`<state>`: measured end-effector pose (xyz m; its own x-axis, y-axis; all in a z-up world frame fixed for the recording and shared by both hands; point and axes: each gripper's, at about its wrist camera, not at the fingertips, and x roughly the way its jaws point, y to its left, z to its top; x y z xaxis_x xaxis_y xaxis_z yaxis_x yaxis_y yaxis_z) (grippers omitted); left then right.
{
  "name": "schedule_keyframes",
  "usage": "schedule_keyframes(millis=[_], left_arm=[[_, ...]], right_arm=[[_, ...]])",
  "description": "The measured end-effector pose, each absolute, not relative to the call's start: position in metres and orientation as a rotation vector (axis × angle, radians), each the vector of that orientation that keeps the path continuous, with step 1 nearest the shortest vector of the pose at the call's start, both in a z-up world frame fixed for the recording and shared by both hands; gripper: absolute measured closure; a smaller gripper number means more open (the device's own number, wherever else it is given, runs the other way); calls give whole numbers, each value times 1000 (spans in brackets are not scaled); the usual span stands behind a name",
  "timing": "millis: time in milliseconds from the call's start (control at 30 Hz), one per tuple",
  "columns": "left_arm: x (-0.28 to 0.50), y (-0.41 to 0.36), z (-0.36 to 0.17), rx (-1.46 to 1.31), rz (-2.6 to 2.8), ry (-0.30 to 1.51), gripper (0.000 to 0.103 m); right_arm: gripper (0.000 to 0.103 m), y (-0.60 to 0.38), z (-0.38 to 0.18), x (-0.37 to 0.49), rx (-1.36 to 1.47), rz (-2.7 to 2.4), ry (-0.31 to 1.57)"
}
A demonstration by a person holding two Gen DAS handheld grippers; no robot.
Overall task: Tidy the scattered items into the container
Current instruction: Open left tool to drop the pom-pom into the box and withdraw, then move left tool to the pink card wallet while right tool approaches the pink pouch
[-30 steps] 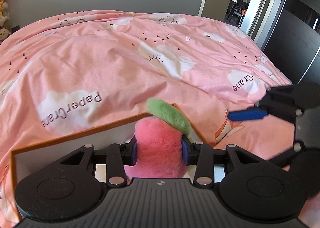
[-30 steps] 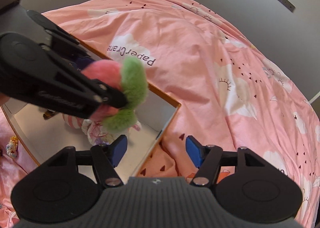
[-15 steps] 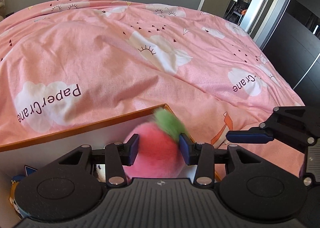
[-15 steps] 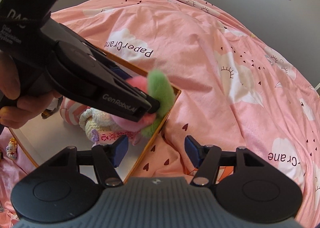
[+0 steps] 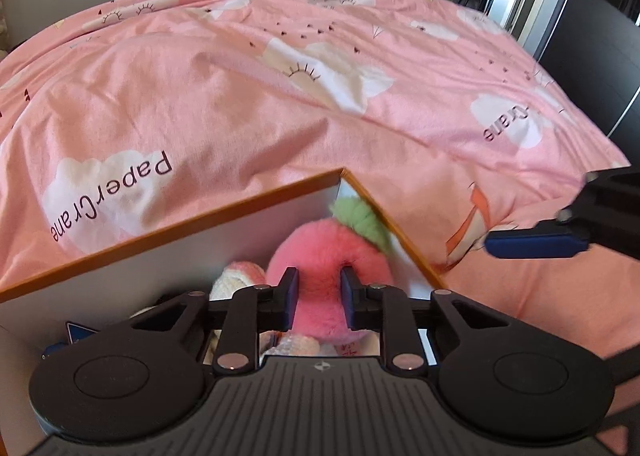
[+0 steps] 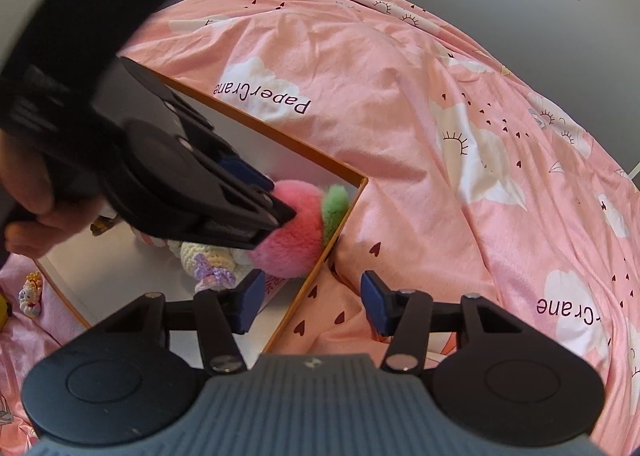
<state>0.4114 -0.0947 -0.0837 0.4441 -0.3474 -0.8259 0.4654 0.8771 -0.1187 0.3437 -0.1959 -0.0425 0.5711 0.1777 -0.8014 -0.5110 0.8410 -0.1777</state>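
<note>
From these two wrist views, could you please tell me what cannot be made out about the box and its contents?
- Left wrist view: the box floor and most contents are hidden behind the left gripper body; the blue item is too covered to identify.
- Right wrist view: the left gripper covers the box's far end, and the crocheted toy is partly hidden under the pink plush.
- The small figure on the bedspread is too small to identify.
</note>
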Motion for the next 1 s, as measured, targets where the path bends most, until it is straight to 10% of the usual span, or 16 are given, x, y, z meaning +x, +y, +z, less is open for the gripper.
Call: schedule_keyframes(millis=[667, 1000], left_arm=[[359, -87, -37, 199, -490, 899, 77], [278, -67, 6, 206, -585, 837, 53]], right_arm=[[48, -212, -10, 315, -299, 393, 845], [48, -223, 9, 252, -175, 383, 811]])
